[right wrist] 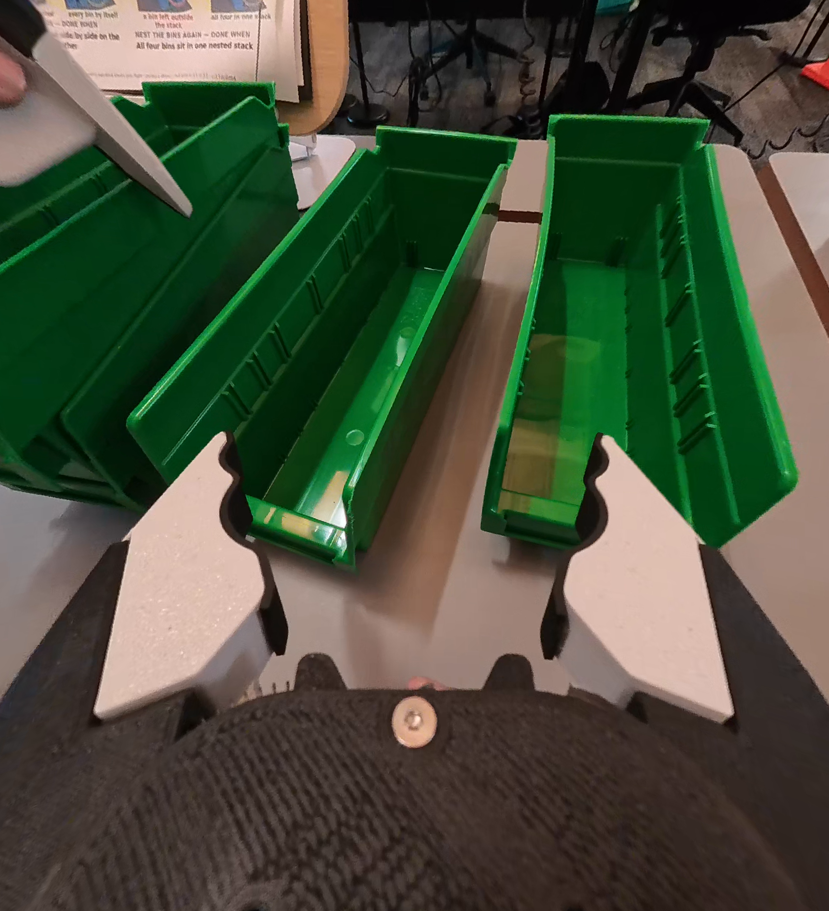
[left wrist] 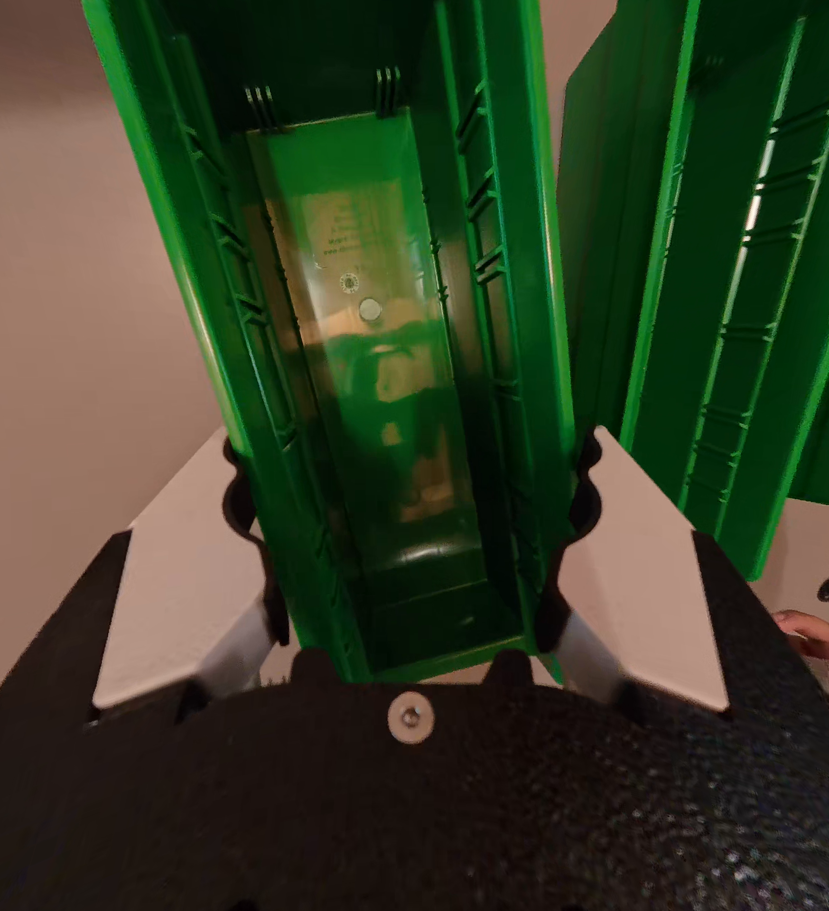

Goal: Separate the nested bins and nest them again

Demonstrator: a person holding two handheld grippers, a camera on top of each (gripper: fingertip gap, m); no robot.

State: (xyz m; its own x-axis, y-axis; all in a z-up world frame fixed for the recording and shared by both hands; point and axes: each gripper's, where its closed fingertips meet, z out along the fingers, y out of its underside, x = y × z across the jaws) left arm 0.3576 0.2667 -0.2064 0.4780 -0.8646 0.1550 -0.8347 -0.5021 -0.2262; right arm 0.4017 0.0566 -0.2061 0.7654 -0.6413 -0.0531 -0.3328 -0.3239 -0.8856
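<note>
Between the left gripper [left wrist: 410, 532] fingers sits one green bin [left wrist: 353, 296], clamped across its short end, both side walls touching the black finger pads [left wrist: 239, 498]. That bin is lifted and tipped; pale wall or ceiling fills the view behind it, no counter in sight. Second bin [left wrist: 728, 296] hangs at 2 o'clock in the left wrist view; can't tell what holds it or whether the two touch.

Right wrist view: right gripper [right wrist: 415, 498] fingers spread wide, holding nothing, hovering over the grey counter [right wrist: 432, 591]. Two single bins stand on it, middle bin [right wrist: 333, 345] at 11 o'clock, right bin [right wrist: 639, 335] at 1 o'clock, apart with a strip of counter between them. Remaining bins [right wrist: 82, 296] at 9–10 o'clock, tilted, with the other gripper's finger [right wrist: 121, 133] over them.

Handling guess: thin moulded plastic, light, stiff enough along the ribbed walls, glossy so probably slick. Long body means leverage on an end grip; expect sag or twist. Best hold looks like the short front end or a rim edge, squeezing wall to wall. Nested walls may bind through taper.
</note>
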